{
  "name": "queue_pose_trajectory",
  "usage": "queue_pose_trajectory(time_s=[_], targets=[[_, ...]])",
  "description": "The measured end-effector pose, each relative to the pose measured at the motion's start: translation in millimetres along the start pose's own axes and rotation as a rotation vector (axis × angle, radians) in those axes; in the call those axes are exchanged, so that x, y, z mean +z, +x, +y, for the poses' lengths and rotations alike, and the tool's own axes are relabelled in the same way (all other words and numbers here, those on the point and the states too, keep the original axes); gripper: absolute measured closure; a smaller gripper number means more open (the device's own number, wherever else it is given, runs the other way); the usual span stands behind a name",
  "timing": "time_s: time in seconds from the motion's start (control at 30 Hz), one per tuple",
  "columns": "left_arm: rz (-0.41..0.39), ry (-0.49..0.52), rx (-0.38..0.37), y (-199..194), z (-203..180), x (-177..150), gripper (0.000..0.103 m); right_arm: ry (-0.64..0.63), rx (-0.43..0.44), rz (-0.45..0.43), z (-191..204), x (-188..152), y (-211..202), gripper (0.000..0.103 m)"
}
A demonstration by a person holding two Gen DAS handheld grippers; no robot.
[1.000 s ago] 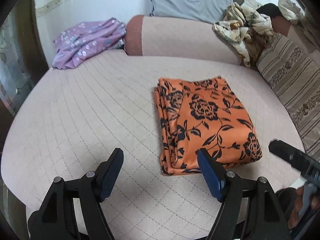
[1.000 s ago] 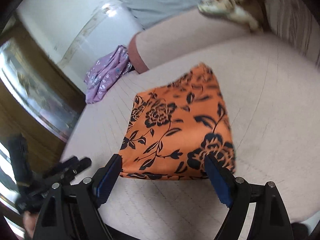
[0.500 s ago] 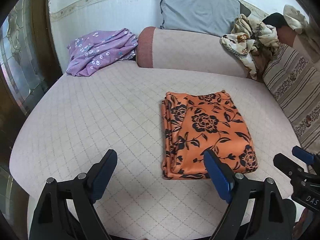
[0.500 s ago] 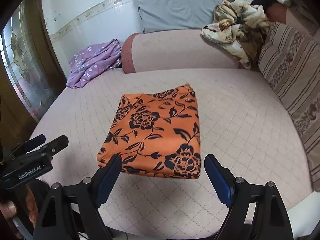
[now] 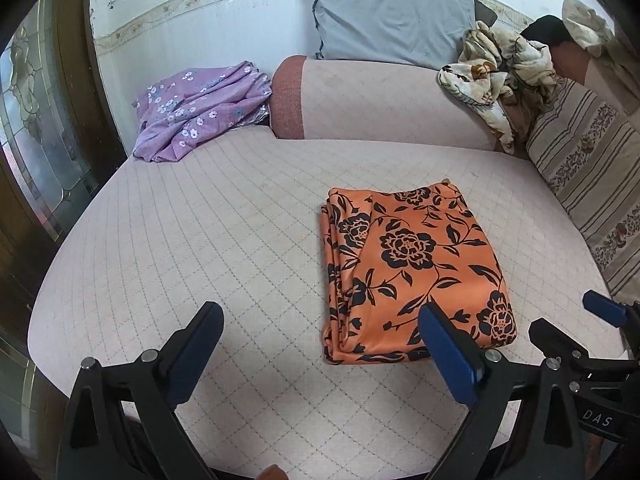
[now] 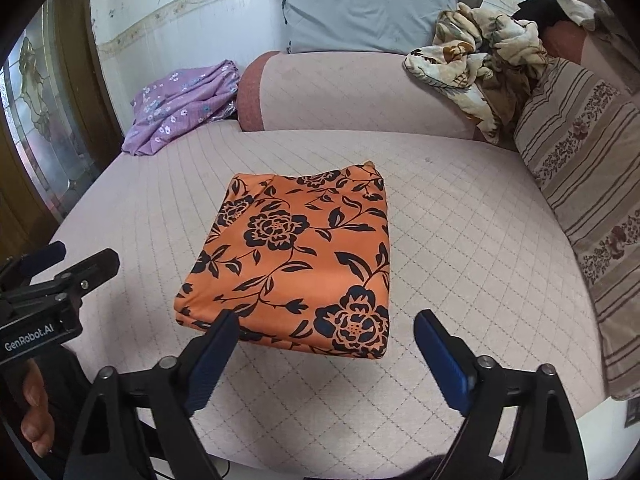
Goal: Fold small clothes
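An orange cloth with black flowers (image 5: 412, 264) (image 6: 296, 264) lies folded into a neat rectangle on the pink quilted bed (image 5: 200, 220) (image 6: 460, 240). My left gripper (image 5: 320, 320) hovers above the bed at the cloth's near left corner. Its jaws are opening and nothing is between them. My right gripper (image 6: 326, 322) hangs over the cloth's near edge, jaws also opening, with no fabric pinched. Each gripper shows at the edge of the other's view: the right gripper (image 5: 592, 320) and the left gripper (image 6: 60, 264), the latter held by a hand (image 6: 36, 412).
A crumpled purple flowered garment (image 5: 200, 108) (image 6: 180, 104) lies at the bed's far left corner. A pink bolster (image 5: 380, 100), a grey pillow (image 5: 392, 16) and a bunched beige blanket (image 5: 500, 72) line the back. A striped cushion (image 5: 592, 184) borders the right; a glass door (image 5: 36, 140) stands left.
Both grippers have pulled back and up from the folded cloth and their jaws have spread wider. The right wrist view has rolled from tilted to level.
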State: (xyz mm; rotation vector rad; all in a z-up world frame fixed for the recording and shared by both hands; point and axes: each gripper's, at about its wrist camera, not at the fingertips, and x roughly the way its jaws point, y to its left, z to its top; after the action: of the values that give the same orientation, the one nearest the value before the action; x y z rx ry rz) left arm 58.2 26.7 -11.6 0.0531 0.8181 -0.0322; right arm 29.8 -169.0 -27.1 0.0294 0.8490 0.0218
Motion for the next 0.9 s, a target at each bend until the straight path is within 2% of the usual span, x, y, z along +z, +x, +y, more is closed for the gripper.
queue_pose_trajectory(time_s=[0.1, 0.23, 0.43, 0.9], targets=[[-0.004, 0.01, 0.005, -0.7, -2.7, 1.5, 0.005, -0.016, -0.02, -0.012, 1.1, 2.8, 0.2, 0.001], [-0.031, 0.017, -0.004, -4.2, -5.3, 2.2, 0.005, -0.017, -0.03, -0.01, 0.8, 5.5, 2.9, 0.001], [-0.007, 0.008, -0.004, 2.0, -5.6, 4.3, 0.005, -0.019, -0.028, -0.006, 0.5, 6.5, 5.3, 0.001], [-0.035, 0.012, -0.002, 0.2, -9.1, 7.6, 0.005, -0.032, -0.01, 0.002, 3.8, 8.6, 6.0, 0.001]])
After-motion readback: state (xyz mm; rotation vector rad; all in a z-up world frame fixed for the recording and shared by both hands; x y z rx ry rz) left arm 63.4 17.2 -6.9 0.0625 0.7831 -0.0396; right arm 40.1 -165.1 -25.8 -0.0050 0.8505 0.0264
